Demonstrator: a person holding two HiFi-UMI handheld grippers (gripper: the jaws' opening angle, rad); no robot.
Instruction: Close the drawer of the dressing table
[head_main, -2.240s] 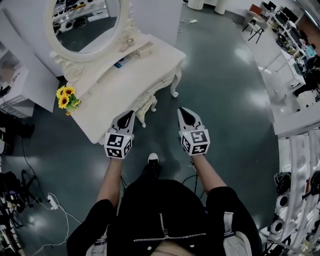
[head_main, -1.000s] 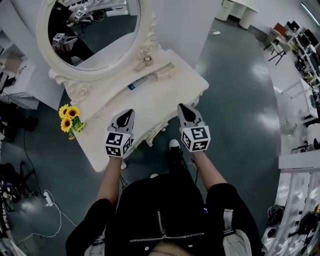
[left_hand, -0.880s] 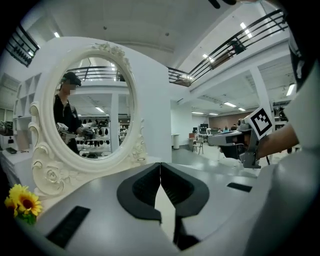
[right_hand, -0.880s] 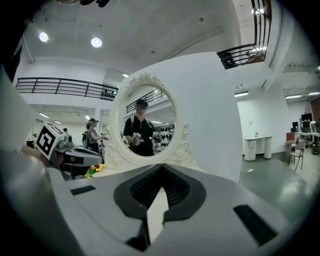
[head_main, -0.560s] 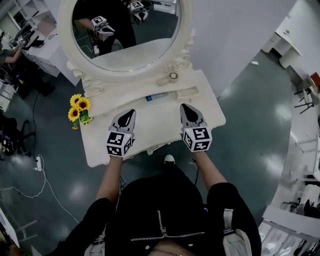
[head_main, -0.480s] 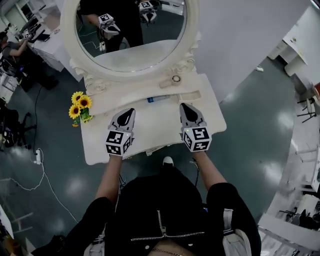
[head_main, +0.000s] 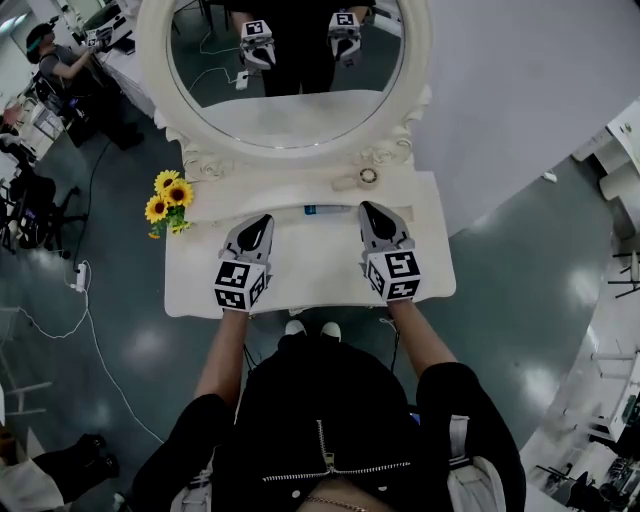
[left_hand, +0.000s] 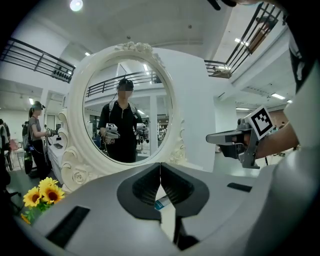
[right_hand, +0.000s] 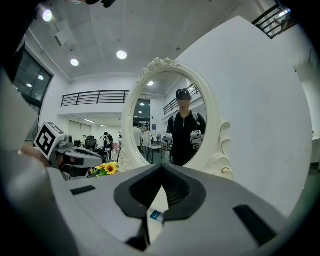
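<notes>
The white dressing table stands square in front of me, its oval mirror at the back. Its drawer is hidden under the top's front edge in every view. My left gripper hovers over the left half of the top, jaws shut with nothing between them. My right gripper hovers over the right half, also shut and empty. In the left gripper view the left gripper points at the mirror, with the right gripper beside it. The right gripper view shows the right gripper aimed at the mirror too.
A bunch of sunflowers sits at the table's back left corner. A small tube and a round ring-like item lie near the mirror's base. A person is at a desk at upper left. Cables run on the floor.
The dressing table has swung from lying skewed at upper left to square in front. Both grippers now hang over its top instead of at its front edge. Their jaws stay shut.
</notes>
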